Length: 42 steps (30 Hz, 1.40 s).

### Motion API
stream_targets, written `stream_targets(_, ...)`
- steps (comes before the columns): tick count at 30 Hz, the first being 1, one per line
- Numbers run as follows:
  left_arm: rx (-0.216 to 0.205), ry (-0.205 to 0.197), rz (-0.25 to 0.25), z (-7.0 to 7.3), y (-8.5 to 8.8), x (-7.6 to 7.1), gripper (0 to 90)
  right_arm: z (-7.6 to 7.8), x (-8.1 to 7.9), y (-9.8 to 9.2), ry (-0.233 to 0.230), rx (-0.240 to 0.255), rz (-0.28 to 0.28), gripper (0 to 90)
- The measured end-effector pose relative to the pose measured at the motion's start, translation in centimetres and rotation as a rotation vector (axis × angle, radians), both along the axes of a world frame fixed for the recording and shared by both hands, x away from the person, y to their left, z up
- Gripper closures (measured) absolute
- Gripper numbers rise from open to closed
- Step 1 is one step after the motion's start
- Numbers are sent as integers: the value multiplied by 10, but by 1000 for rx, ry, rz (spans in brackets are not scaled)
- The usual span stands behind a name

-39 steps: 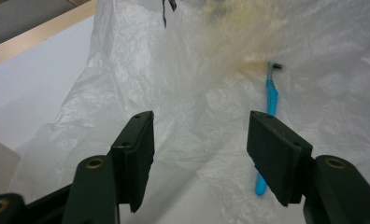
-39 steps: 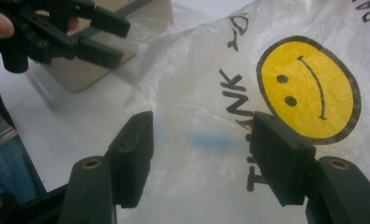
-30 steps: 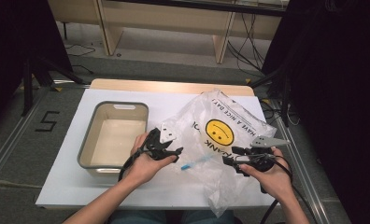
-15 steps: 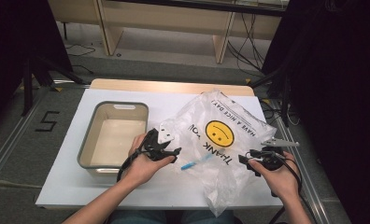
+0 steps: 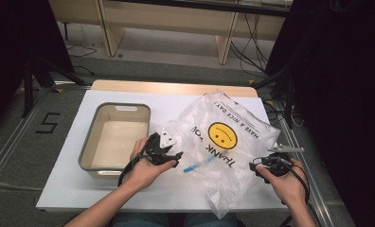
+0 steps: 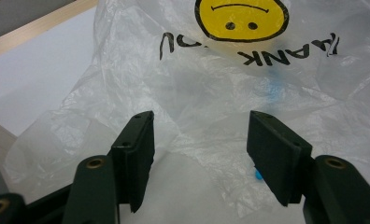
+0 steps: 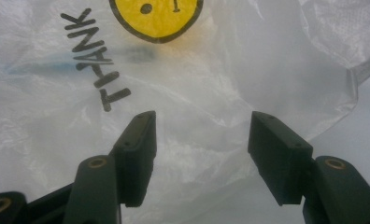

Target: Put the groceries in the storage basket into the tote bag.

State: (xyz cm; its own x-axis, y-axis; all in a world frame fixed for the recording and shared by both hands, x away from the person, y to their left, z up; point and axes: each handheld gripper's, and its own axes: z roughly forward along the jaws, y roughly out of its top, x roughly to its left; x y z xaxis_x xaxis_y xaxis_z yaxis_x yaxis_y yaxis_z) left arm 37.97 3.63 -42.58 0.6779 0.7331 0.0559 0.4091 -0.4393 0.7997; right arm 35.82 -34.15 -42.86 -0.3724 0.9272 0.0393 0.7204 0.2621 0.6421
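While both hands rest at the near side of the table [image 5: 81,189], each gripper stands with its jaws spread and nothing pinched between them. The left gripper [image 5: 169,156] sits just right of the bin [image 5: 88,151] and points at the bag [image 5: 223,146], a crumpled clear plastic one with a yellow smiley face (printed upside down from where the person sits). In the left gripper view the jaws gape over the bag's near edge, with wrinkled film lying between them but not pressed by either pad; a small blue thing [image 6: 258,175] peeks out beside the right-hand jaw. From above, a blue stick-like item [image 5: 197,165] lies in or under the bag, between the two grippers. The right gripper [image 5: 257,168] is at the bag's right edge, jaws likewise wide. In its own view the film spreads ahead of the jaws; whether the pads touch it I cannot tell.
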Motion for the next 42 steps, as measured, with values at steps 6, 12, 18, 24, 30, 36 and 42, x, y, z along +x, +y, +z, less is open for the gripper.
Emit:
stream_targets(6,3,-5,-8,-1,-1,-4,411,-4,0,-1,32,-23,-31,433)
stream_targets(12,4,-4,-22,-2,-2,-8,411,-7,-1,-3,62,-24,-54,457)
stream_targets(18,3,-7,-27,-2,-2,-9,410,-9,0,-2,74,-21,-59,468)
stream_targets(24,0,-5,-30,-2,-1,-10,409,-11,2,-1,76,-22,-61,470)
stream_targets(30,-4,-5,-33,-3,-3,-10,409,-11,2,-1,75,-18,-64,470)
stream_targets(36,1,-8,-32,-3,-2,-10,409,-10,2,-2,70,-13,-68,470)
stream_targets(42,2,-10,-26,-3,-2,-10,408,-10,1,-3,69,-9,-68,470)
